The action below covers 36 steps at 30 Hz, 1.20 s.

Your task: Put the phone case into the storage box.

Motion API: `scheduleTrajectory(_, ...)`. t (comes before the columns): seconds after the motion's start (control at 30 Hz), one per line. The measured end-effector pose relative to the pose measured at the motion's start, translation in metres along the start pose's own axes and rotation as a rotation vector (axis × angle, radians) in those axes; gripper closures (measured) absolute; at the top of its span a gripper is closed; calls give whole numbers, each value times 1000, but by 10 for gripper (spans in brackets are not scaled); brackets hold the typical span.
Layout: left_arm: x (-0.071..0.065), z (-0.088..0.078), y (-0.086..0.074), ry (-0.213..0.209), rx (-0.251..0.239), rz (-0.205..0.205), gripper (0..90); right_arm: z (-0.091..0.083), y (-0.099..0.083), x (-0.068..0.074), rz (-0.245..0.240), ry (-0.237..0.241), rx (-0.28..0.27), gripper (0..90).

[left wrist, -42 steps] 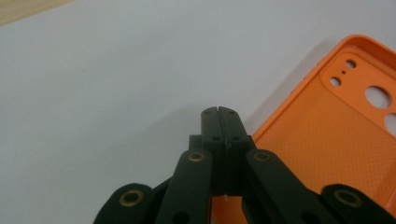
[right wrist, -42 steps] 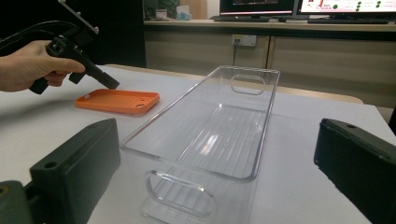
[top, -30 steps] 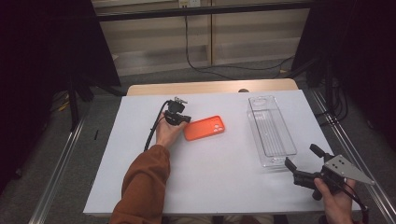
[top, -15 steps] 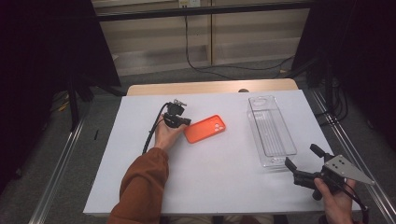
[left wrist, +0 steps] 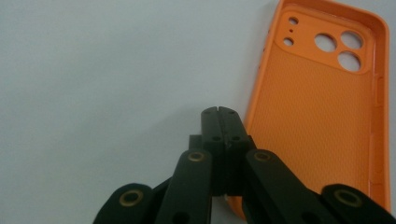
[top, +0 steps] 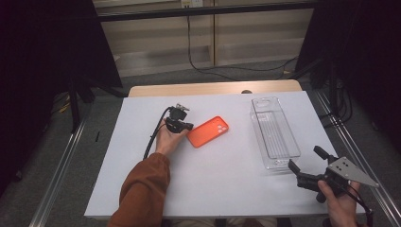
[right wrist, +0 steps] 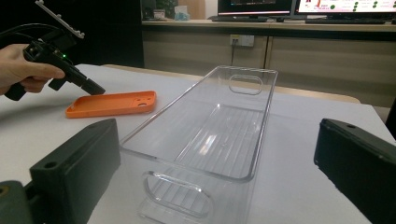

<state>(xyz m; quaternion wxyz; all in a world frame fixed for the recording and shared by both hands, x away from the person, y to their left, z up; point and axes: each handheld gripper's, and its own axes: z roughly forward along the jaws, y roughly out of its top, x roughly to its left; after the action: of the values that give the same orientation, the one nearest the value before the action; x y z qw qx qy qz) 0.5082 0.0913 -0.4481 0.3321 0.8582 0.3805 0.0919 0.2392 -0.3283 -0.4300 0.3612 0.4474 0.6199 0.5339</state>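
High view: a white bench point(top: 142, 161) carries an orange phone case point(top: 208, 131) near its middle and a clear plastic bin point(top: 274, 133) to the right, well apart from each other. The left claw point(top: 189, 126), held by a hand with a rust-brown sleeve point(top: 144, 189), has its tip at the left edge of the case. The right claw point(top: 305, 160) rests at the bench's near right corner, just short of the bin's near end, its jaws spread with nothing between them.

Left claw view: the two black jaws are pressed together, empty, and lie just beside the case's long edge; whether they touch it cannot be told. The case point(left wrist: 322, 102) lies hollow side up, showing a finely dotted inner texture, a raised rim and round camera cut-outs. Its far right side and lower end are cut off.

Right claw view: the bin point(right wrist: 210, 130) is seen lengthwise between the spread jaws, a long rectangular trough with a ribbed floor and an oval handle slot at each end. Its near end is cut off. Beyond it, the case point(right wrist: 112, 103) appears as a low, flat tray.
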Motion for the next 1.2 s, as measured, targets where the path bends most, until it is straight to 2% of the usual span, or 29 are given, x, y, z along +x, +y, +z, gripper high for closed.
scheduleTrajectory(0.1, 0, -1, -2, -4, -3, 0, 900, 0, 0, 0, 1, 0, 0, 0)
scheduleTrajectory(0.17, -1, -1, -3, -10, -14, -21, 900, 0, 0, 0, -1, 1, 0, 0)
scheduleTrajectory(0.2, 0, -3, -4, -5, -4, 0, 900, 0, 0, 0, -1, 0, 0, 0)
scheduleTrajectory(0.27, -1, -3, -5, -10, -10, -8, 900, 0, 0, 0, 0, 0, 0, 0)
scheduleTrajectory(0.47, -4, -7, -10, -15, -9, 11, 900, 1, 0, 0, 2, 1, 0, 0)
scheduleTrajectory(0.6, -6, -9, -13, -18, -17, 4, 900, 0, 0, 1, -2, 3, -2, 0)
scheduleTrajectory(0.7, -8, -10, -15, -24, -10, 14, 900, 1, 0, 1, -2, 3, -2, 0)
scheduleTrajectory(0.83, -9, -11, -18, -30, -24, 24, 900, 1, 0, 1, -1, 1, -1, 0)
scheduleTrajectory(1.0, -12, -12, -19, -30, -27, 24, 900, 1, 0, 1, -3, 4, -2, 0)
scheduleTrajectory(1.03, -12, -13, -20, -28, -22, 35, 900, 1, 0, 1, -3, 4, -1, 0)
scheduleTrajectory(1.1, -13, -13, -21, -28, -30, 27, 900, 1, 0, 1, -2, 4, -2, 0)
scheduleTrajectory(1.2, -15, -15, -22, -19, -27, 43, 900, 1, 0, 1, -2, 3, -1, 0)
